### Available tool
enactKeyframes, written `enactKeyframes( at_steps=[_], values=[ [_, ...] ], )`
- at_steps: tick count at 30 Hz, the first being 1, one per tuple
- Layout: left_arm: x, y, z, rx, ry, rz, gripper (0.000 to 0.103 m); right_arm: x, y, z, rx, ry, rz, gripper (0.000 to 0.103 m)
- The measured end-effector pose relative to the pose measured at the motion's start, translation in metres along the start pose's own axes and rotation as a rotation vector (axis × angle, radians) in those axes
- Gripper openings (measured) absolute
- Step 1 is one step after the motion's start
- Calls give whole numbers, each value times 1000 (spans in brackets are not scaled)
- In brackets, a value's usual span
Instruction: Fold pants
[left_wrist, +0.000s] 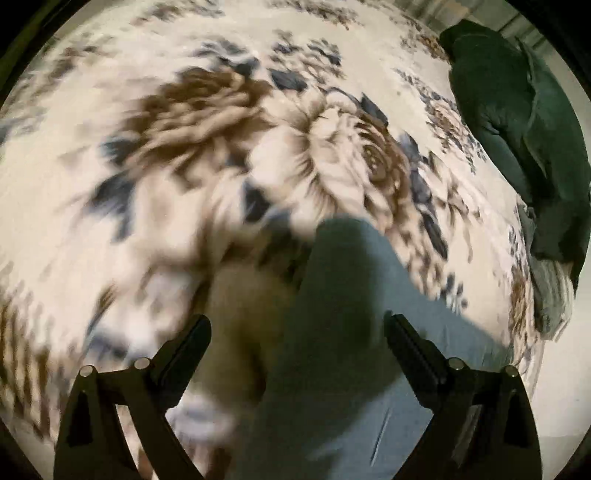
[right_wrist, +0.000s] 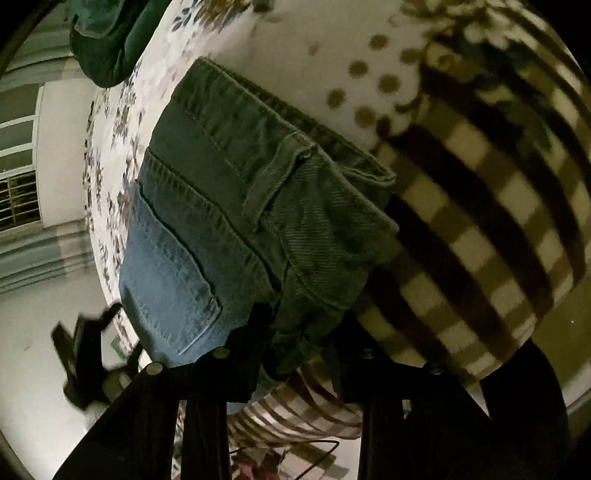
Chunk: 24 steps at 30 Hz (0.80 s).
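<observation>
Nearest in the left wrist view, the left gripper (left_wrist: 297, 328) stands with its fingers (left_wrist: 192, 343) spread wide, and a blurred strip of the jeans (left_wrist: 343, 332) runs up between them without either finger pressing on it. The denim reaches from the bottom edge toward the middle of the picture, its long axis pointing away along the fingers. Around it the floral bedspread (left_wrist: 184, 147) lies bare to the left and ahead (much of it smeared by motion blur). Far right, near the bed's edge, sits a dark green garment (left_wrist: 517, 129).

In the right wrist view the right gripper (right_wrist: 295, 347) has its fingers (right_wrist: 255, 332) drawn in on a bunched corner of the jeans (right_wrist: 229, 206), the cloth pinched between them. From there the waistband end spreads away, pocket and belt loop facing up, long axis running up and left. Just right of it lies a striped blanket (right_wrist: 480, 221); on the left the bed's edge curves past, with pale floor (right_wrist: 37, 350) beyond. The other gripper (right_wrist: 85, 354) shows low at the left.
</observation>
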<state>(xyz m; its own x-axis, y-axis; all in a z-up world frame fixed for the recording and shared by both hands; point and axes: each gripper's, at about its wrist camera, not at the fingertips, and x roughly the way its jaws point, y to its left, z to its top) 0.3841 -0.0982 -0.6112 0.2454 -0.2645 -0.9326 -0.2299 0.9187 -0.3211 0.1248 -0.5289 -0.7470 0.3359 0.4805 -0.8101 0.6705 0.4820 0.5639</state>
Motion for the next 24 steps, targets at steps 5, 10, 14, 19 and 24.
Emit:
enactKeyframes(
  at_steps=[5, 10, 14, 19, 24],
  values=[
    [31, -1, 24, 3, 55, -109, 20, -10, -8, -8, 37, -61, 14, 30],
    [36, 17, 28, -2, 99, -182, 24, -17, -10, -11, 56, -66, 24, 32],
    [-4, 13, 17, 65, 91, -238, 52, -21, -12, -13, 78, -36, 147, 69],
    [-25, 24, -35, 74, 112, -281, 79, 5, -11, -33, 20, 82, 208, 70],
    [7, 37, -77, 47, 199, -239, 79, 41, -6, -32, 11, 84, 259, 72]
  ],
)
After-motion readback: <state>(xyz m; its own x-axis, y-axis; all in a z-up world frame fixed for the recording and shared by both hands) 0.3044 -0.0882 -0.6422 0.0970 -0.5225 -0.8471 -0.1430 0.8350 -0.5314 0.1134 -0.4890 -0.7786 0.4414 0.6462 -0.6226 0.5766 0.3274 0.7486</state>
